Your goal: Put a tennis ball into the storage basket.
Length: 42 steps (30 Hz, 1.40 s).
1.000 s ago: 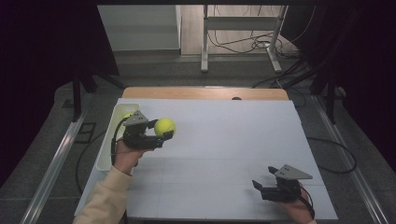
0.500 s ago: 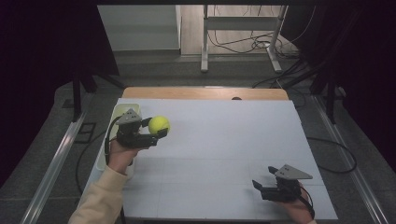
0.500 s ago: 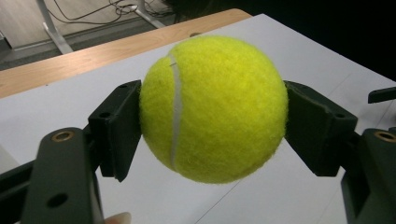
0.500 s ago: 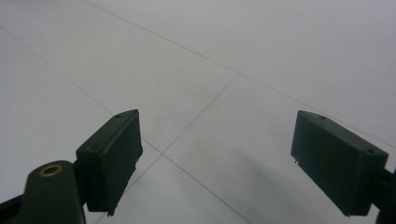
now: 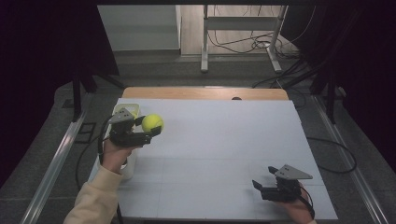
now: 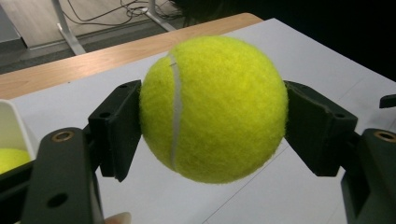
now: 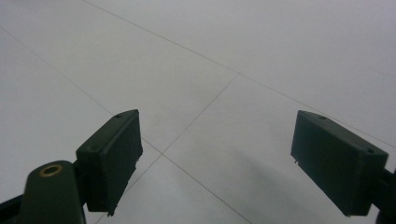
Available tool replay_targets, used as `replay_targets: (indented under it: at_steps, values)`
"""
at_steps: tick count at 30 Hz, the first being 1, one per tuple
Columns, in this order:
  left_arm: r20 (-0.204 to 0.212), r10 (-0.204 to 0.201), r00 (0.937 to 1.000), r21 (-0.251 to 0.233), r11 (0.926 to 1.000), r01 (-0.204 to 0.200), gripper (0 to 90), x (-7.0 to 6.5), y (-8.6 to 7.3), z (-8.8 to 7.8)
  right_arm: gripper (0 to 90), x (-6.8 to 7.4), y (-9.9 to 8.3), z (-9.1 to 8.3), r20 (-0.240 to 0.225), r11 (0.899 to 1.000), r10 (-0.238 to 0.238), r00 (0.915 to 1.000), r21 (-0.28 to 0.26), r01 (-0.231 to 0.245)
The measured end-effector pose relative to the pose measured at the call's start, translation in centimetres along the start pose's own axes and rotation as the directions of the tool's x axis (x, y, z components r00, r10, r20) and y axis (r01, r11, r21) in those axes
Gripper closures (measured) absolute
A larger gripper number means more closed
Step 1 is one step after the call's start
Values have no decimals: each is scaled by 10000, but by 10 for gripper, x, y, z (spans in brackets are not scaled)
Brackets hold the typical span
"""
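A yellow-green tennis ball (image 5: 152, 122) hangs above the left side of the white table, and my left gripper (image 5: 150, 127) is shut on it. In the left gripper view the ball (image 6: 212, 107) sits squarely between the two black pads (image 6: 116, 128), which press on its sides. The left gripper (image 6: 212, 135) is right beside the white bin. My right gripper (image 5: 262, 177) rests low near the table's front right corner. In the right gripper view its jaws stand wide apart, and my right gripper (image 7: 217, 158) is open over bare table.
A white bin (image 5: 126, 108) stands at the table's left edge, with another tennis ball (image 6: 9, 158) inside it. A white sheet (image 5: 210, 140) covers the table, and a wooden strip (image 5: 201, 92) shows along its far edge. Cables and metal stand legs lie beyond.
My left gripper has carried the ball a little to the left, closer to the white bin. The right gripper has stayed put.
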<state>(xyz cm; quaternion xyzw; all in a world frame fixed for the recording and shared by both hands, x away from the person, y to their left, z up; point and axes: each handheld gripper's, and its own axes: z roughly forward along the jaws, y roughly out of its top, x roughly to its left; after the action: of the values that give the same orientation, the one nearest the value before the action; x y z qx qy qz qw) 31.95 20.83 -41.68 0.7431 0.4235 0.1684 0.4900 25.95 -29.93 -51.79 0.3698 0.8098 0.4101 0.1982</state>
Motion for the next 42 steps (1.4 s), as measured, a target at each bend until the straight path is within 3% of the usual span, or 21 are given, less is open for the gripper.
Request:
replay_targets:
  at_steps: [18, 42]
  values:
    - [-501, -240, 9985, -49, 9997, 238, 255, 18, -2, -12, 166, 0, 0, 0, -3, 10000, -4, 10000, -10, 4]
    - [-917, -479, 9946, -151, 9988, 467, 255, 31, -6, -26, 166, 0, 0, 0, 16, 10000, -11, 10000, 7, 11]
